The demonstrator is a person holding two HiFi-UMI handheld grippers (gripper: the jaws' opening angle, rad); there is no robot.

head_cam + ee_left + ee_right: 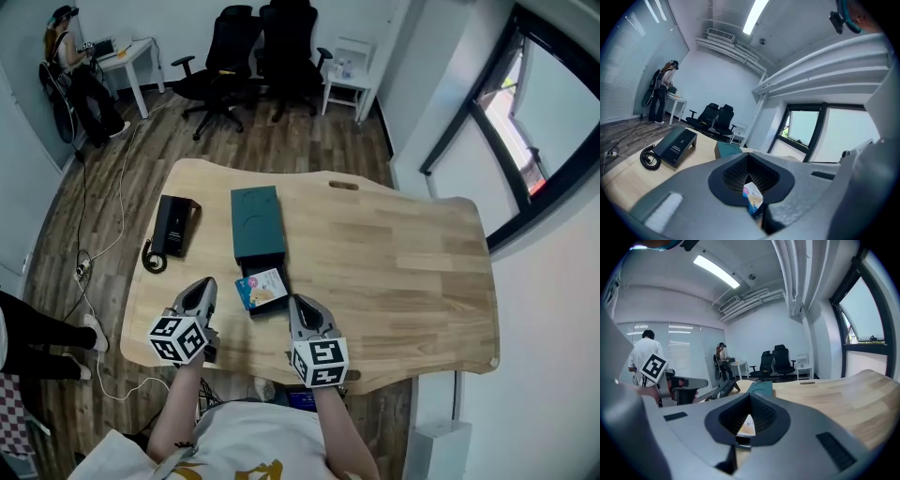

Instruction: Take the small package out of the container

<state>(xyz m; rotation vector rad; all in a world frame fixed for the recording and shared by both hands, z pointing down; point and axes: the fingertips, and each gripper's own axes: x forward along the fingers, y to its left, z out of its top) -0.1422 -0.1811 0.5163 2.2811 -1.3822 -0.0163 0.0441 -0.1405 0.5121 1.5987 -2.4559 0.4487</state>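
A teal box container [257, 223] lies on the wooden table [394, 272]. Its black drawer [269, 305] is slid out toward me, and a small colourful package [262, 287] lies in it. My left gripper [205, 285] rests just left of the drawer, shut and holding nothing. My right gripper [298, 306] sits just right of the drawer, also shut and holding nothing. In the left gripper view the package [753, 197] shows beyond the closed jaws of the left gripper [750, 174]. In the right gripper view the package [747, 426] shows past the right gripper [749, 411].
A black desk telephone [173, 227] with a coiled cord lies left of the container. Office chairs [253, 47] and small white tables [131, 56] stand behind the table. A person [70, 66] stands at the far left, and a window [525, 122] is at the right.
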